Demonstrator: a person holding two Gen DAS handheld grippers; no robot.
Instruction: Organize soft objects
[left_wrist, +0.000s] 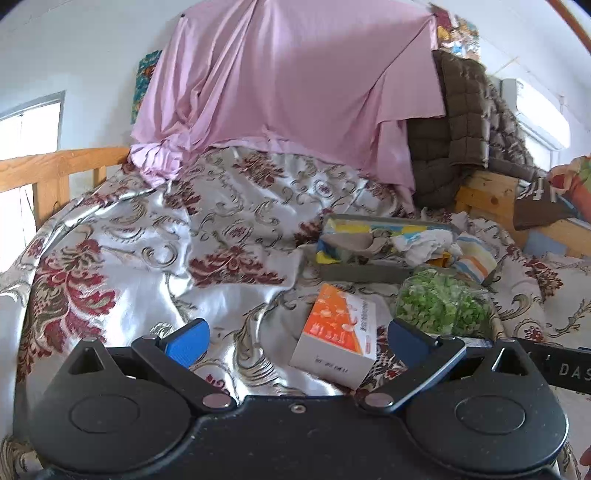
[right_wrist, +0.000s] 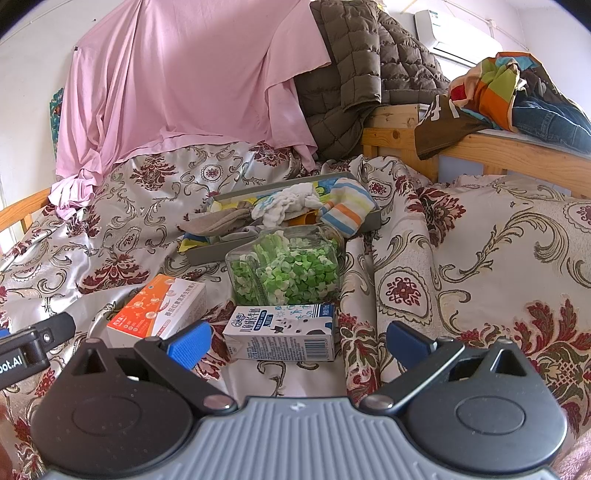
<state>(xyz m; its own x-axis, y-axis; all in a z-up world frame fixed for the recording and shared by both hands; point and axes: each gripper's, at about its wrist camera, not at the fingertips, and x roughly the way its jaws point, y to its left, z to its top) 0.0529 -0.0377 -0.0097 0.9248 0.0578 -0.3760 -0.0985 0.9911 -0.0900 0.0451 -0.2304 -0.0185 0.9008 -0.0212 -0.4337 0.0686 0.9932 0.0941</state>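
A grey tray (right_wrist: 207, 254) lies on the patterned bedspread and holds soft items: a grey sock (right_wrist: 218, 221), a white cloth (right_wrist: 288, 206) and a striped sock (right_wrist: 347, 212) that hangs over its right end. The tray also shows in the left wrist view (left_wrist: 362, 274), with the white cloth (left_wrist: 421, 243) and striped sock (left_wrist: 474, 258). My left gripper (left_wrist: 297, 338) is open and empty, low over the bed, in front of an orange and white box (left_wrist: 338, 341). My right gripper (right_wrist: 297, 339) is open and empty, just in front of a milk carton (right_wrist: 282, 334).
A glass jar of green paper stars (right_wrist: 286, 269) stands between carton and tray; it also shows in the left wrist view (left_wrist: 441, 304). The orange box (right_wrist: 159, 314) lies left of it. A pink sheet (right_wrist: 184, 74), brown quilted jacket (right_wrist: 362, 66) and clothes on the wooden rail (right_wrist: 517, 88) lie behind.
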